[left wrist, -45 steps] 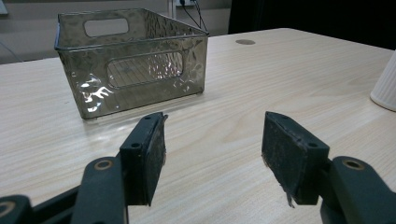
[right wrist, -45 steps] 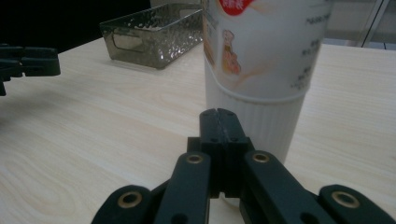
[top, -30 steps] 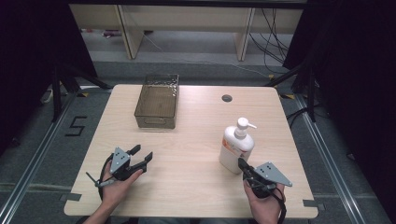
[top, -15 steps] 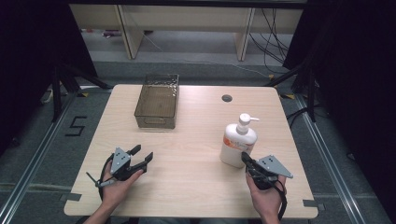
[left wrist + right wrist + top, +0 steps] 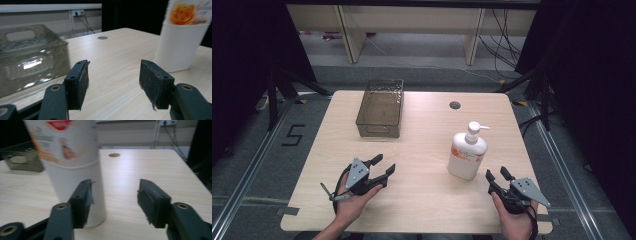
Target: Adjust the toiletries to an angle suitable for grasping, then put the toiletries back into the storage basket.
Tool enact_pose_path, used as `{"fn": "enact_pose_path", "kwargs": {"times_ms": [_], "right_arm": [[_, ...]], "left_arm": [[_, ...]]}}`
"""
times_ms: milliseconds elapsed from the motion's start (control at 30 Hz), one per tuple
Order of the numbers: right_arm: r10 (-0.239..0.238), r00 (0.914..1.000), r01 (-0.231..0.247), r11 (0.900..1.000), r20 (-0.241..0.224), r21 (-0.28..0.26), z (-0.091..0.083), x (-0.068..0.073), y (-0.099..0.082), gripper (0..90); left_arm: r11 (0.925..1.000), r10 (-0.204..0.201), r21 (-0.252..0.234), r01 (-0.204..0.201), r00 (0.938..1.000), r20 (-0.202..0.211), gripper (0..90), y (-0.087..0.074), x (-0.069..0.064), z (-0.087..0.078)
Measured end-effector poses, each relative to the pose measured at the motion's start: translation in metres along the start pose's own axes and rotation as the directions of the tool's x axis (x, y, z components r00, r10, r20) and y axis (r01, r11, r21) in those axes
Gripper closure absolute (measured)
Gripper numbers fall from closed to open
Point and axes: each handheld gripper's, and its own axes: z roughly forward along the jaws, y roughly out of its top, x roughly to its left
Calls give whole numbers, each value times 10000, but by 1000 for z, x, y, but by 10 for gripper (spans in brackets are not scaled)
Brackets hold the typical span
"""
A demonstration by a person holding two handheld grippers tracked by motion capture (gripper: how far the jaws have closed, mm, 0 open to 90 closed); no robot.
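One pump bottle [image 5: 467,156] stands upright on the table [image 5: 422,210], right of centre, white body w/ an orange label; in the left gripper view the label shows an orange rose, in the right gripper view a red patch and small print, too blurred to read. A taped "5" [image 5: 293,135] is on the floor left of the table.

Right gripper [image 5: 497,176] sits near the front right corner, just right of and behind the bottle's base; its jaws have just been opening and now stand spread w/ nothing between them. In the right gripper view the bottle is just beyond the left jaw; touching or not, can't tell.

Left gripper [image 5: 383,166] is at front left, jaws spread, nothing pinched, pointing toward the bottle across bare wood.

One clear plastic bin [image 5: 381,115] sits at the back left, well apart from bottle and both grippers. One round cable hole [image 5: 455,105] lies near the back edge. Mid-table between bin, bottle and the two grippers is open room; the front edge is close under both hands.
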Motion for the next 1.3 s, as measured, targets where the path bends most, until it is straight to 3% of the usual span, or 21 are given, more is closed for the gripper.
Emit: {"fn": "enact_pose_path", "kwargs": {"times_ms": [100,267,400,433,467,500,600,733,800,833,867,933,967,1067,1300], "right_arm": [[-329,9966,331,9995,750,-10,5,-8,-3,403],[-714,9903,696,9974,1194,192,14,-16,-9,399],[-618,9909,586,9978,1192,303,17,-18,-11,397],[-620,9894,613,9981,1310,94,18,-19,-12,397],[-413,9901,394,9991,1341,166,18,-18,-13,397],[-633,9876,622,9980,1440,120,19,-20,-13,396],[-696,9866,687,9976,1474,107,21,-19,-16,395],[-553,9850,550,9985,1635,66,22,-17,-17,395],[-824,9835,794,9965,1613,249,22,-18,-17,395],[-397,9837,363,9991,1753,225,22,-14,-17,395],[-525,9824,474,9983,1793,331,22,-15,-17,394],[-803,9822,797,9968,1696,107,25,-17,-19,394],[-757,9824,708,9969,1706,348,24,-17,-19,394],[-374,9858,351,9992,1635,165,27,-16,-22,394],[-523,9837,483,9985,1718,270,28,-17,-23,393]], "left_arm": [[10000,-92,30,92,9999,64,390,6,-8,5],[9998,-209,-35,210,9996,206,385,14,-18,16],[9999,-138,3,138,9991,412,382,20,-27,25],[9999,-131,-30,133,9988,481,379,23,-30,27],[9999,-59,-85,63,9988,492,379,25,-33,30],[9998,-20,-206,30,9988,486,379,28,-35,32],[9990,55,-445,-36,9991,431,377,36,-42,38],[9978,108,-652,-72,9984,560,375,47,-52,49],[9980,60,-626,-22,9981,607,374,51,-56,53],[9981,61,-614,-23,9980,621,373,54,-58,55],[9979,134,-636,-93,9978,642,372,57,-60,59],[9975,204,-686,-155,9973,711,370,63,-65,64],[9973,210,-711,-158,9970,741,370,65,-66,66],[9970,227,-762,-163,9962,836,368,73,-74,75],[9965,321,-798,-256,9962,812,366,82,-83,85]]}}
